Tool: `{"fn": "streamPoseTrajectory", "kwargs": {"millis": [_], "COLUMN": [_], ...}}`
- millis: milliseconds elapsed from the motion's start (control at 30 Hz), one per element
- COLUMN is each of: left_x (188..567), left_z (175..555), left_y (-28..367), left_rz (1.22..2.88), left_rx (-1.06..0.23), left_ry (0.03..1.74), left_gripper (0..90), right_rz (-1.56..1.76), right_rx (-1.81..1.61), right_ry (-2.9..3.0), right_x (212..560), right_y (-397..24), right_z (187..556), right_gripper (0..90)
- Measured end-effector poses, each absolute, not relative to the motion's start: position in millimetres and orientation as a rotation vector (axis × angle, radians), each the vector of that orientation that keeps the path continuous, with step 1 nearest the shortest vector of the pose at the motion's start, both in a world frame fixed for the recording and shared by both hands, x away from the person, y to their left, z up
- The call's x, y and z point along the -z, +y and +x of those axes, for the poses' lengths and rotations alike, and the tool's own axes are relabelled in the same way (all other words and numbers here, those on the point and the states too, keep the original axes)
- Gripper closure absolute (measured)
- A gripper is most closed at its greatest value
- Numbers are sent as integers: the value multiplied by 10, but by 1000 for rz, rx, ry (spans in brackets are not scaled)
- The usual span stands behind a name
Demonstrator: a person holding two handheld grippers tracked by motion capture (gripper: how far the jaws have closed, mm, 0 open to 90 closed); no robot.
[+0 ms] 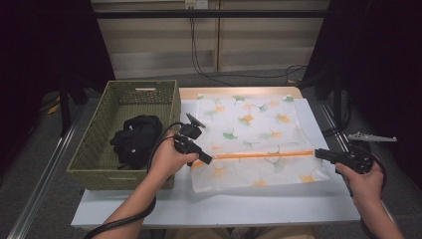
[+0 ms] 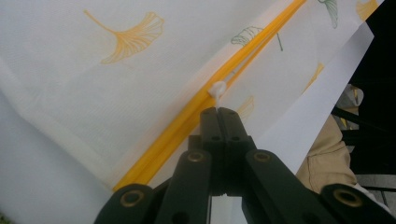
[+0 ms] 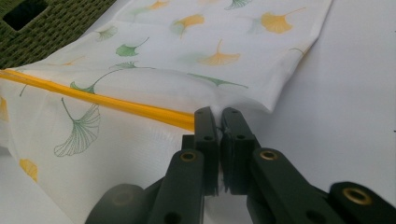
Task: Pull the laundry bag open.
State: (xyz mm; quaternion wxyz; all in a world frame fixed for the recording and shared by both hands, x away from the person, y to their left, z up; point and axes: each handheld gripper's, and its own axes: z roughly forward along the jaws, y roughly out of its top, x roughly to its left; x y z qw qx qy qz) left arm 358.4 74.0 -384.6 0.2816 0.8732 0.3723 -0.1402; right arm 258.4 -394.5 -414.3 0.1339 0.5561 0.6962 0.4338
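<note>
Bag: a white zip bag (image 1: 254, 137) printed with ginkgo leaves lies flat on the table (image 1: 308, 209), just right of the basket (image 1: 94, 149).
Zip: an orange zip strip (image 1: 259, 155) runs across the bag's near part, from one gripper to the other.
Left gripper (image 1: 205, 159): at the strip's end nearest the basket, jaws closed on the small white zip pull (image 2: 217, 88).
Right gripper (image 1: 321, 153): at the far end from the basket, jaws pinched on the bag's edge (image 3: 219, 109) where the strip stops.
Step in hand: likely drawing the pull along the strip.
Doing it well: hold the far end taut, run the pull straight along the strip, keep the bag flat.
Around: dark cloth (image 1: 135, 140) lies in the basket.
In the way: the basket wall crowds the left hand (image 1: 166, 159); slack fabric could snag the pull.
</note>
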Motion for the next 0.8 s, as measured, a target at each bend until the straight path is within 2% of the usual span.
{"fn": "streamPoseTrajectory", "kwargs": {"millis": [600, 800], "left_x": [3773, 3729], "left_z": [3589, 3616], "left_y": [816, 888], "left_rz": [2333, 2378], "left_rx": [352, 342], "left_ry": [1044, 1012], "left_gripper": [900, 900], "right_rz": [1618, 1617], "right_rx": [-1260, -1262], "right_ry": [2011, 2006], "right_x": [4144, 4146], "right_y": [-3945, -3958], "right_z": [2589, 2588], "right_gripper": [864, 864]}}
